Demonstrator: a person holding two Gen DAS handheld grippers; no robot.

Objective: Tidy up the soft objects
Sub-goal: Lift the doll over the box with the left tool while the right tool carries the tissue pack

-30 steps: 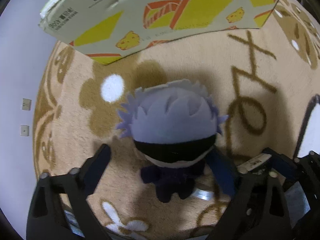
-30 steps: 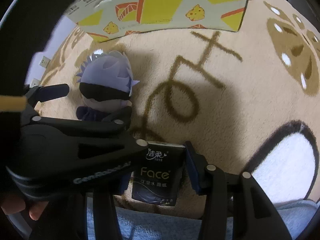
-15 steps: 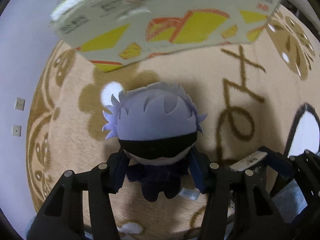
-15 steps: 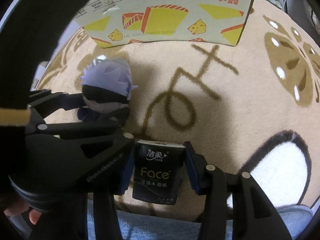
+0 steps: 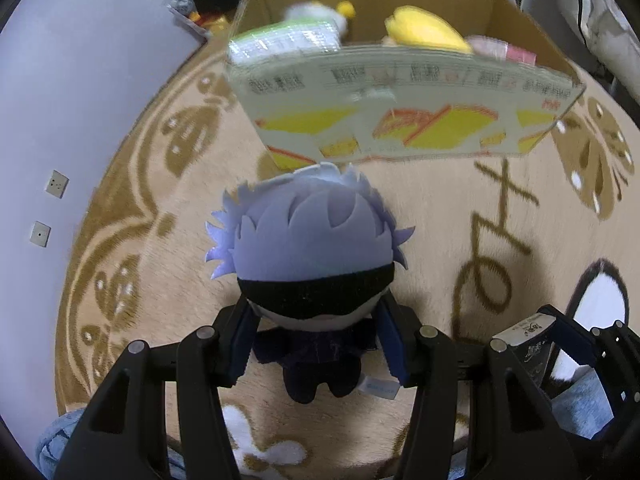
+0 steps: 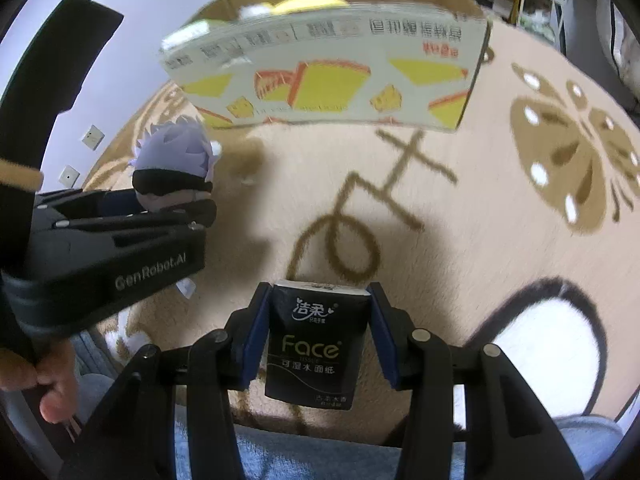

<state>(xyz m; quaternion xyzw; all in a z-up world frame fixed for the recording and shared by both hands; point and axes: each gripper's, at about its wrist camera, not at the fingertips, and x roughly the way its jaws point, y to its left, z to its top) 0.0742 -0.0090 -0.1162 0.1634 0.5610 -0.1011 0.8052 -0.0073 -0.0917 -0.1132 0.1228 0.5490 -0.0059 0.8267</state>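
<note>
**Both grippers loaded in front of the cardboard box**

The cardboard box point(image 5: 400, 120) stood open-topped on the patterned beige rug point(image 5: 420, 248), and everything else is placed from it here. Its printed front wall, with yellow and orange shapes and rows of characters, faced both cameras.

On the near side of the box, toward its left end, the left gripper point(image 5: 316, 340) was clamped on a plush doll point(image 5: 312, 252). The blue pads pressed on the doll's dark body from either side, just under its big head. The head, with pale lavender spiky hair and a black band across the face, stood out past the fingertips toward the box wall. The doll's dark legs and a small white tag hung back between the fingers.

Also on the near side of the box, further toward its right end, the right gripper point(image 6: 316, 336) was closed on a black tissue pack point(image 6: 316, 344). Its pads touched both long sides of the pack, which stood upright with white and gold lettering facing the camera. In the right wrist view the left gripper point(image 6: 176, 216) with the plush doll point(image 6: 174, 160) showed to the left of the pack, nearer the box.

Inside the box lay a yellow soft toy point(image 5: 424, 32), a green-and-white packet point(image 5: 288, 40) and a pink item point(image 5: 504, 50), all blurred. A hand point(image 6: 48, 384) showed at the lower left edge of the right wrist view, and blue denim point(image 6: 304, 460) along the bottom.
</note>
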